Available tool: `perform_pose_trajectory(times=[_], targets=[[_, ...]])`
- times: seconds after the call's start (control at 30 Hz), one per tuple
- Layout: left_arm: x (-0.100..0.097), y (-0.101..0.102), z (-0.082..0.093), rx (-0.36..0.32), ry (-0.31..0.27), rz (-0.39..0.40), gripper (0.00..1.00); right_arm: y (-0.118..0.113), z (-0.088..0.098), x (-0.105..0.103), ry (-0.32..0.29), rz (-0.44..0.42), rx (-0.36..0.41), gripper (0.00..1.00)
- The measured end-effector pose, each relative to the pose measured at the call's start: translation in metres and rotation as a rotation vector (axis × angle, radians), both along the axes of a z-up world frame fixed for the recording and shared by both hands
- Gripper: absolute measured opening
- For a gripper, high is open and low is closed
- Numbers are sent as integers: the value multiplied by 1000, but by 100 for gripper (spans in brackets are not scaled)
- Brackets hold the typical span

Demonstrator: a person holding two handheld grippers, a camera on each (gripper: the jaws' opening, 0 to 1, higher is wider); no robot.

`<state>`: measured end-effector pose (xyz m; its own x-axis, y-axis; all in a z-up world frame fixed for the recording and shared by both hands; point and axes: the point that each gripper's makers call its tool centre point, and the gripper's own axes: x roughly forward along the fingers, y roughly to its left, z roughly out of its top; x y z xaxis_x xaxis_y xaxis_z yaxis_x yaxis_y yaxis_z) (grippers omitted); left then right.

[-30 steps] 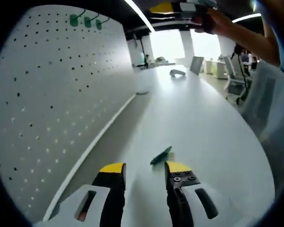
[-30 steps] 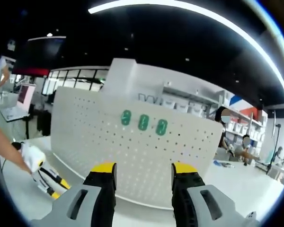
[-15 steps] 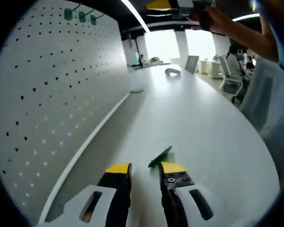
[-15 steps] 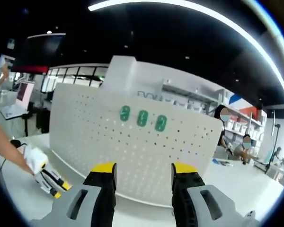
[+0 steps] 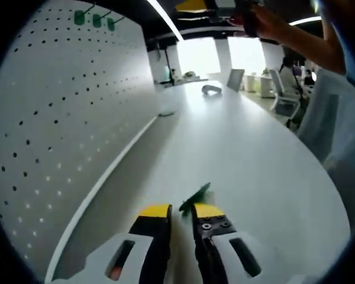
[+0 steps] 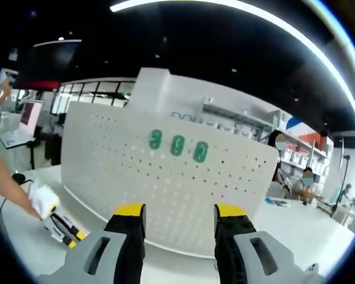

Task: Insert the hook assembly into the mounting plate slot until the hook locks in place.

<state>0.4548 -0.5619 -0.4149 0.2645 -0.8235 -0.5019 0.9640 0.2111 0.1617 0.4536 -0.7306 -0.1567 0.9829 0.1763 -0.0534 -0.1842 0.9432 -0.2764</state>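
On the table (image 5: 248, 148), green hook (image 5: 194, 197) at jaws' tips (nearly closed).

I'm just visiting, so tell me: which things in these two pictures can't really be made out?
- Green hook, left gripper view: its near end hidden behind the left gripper; whether the jaws touch it is unclear.
- Three green hooks on the pegboard, right gripper view: too small to see how they attach.
- Dark object far down the table, left gripper view: too small to identify.

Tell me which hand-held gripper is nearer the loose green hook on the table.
Left. The left hand-held gripper has its jaws right at the green hook; the right hand-held gripper is raised, facing the pegboard.
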Motion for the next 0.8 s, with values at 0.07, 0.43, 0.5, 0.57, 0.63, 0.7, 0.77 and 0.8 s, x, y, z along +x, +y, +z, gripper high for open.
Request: perform_pose_trajectory(times=[0.07, 0.43, 0.5, 0.57, 0.63, 0.7, 0.77, 0.8], targets=[[0, -1, 0, -1, 1, -1, 13, -1, 0, -1, 0, -1, 0, 46], [-5, -1, -1, 7, 3, -2, 9, -1, -1, -2, 2, 1, 4, 46], [-6, 0, -2, 12, 3, -4, 9, 0, -1, -1, 1, 2, 3, 46], [-7, 2, -3, 15, 4, -3, 8, 0, -1, -1, 0, 3, 5, 46], [-9, 4, -3, 12, 9, -1, 7, 0, -1, -1, 1, 4, 5, 46], [-11, 6, -3, 11, 13, -1, 6, 1, -1, -1, 1, 5, 6, 46], [-12, 7, -4, 9, 16, -3, 5, 2, -2, 0, 4, 6, 7, 46], [-13, 7, -4, 8, 16, -4, 5, 2, -3, 0, 5, 7, 7, 46]])
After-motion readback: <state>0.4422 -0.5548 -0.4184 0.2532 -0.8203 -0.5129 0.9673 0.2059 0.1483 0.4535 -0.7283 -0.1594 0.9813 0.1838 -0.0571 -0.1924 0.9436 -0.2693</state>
